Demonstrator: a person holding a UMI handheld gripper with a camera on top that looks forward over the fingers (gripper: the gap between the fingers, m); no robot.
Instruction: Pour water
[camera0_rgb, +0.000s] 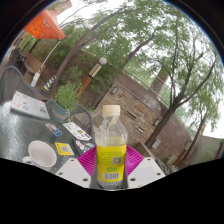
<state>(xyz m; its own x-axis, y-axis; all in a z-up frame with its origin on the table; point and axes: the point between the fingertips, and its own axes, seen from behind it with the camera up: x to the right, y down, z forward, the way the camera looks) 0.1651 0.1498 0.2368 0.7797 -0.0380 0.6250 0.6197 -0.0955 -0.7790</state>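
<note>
A clear plastic bottle (110, 128) with a pale cap and a yellow label stands upright between my fingers. My gripper (111, 162) is shut on it, and both magenta pads (88, 158) press the label's sides. A white cup (42, 153) sits on the dark table (25, 125), to the left of the bottle and close to my left finger. The bottle's base is hidden behind the gripper body.
Small cards and packets (80, 133) lie on the table between the cup and the bottle. A white boxy item (22, 100) rests farther left. Beyond are trees, a brick building (150, 105) and a red umbrella (45, 25).
</note>
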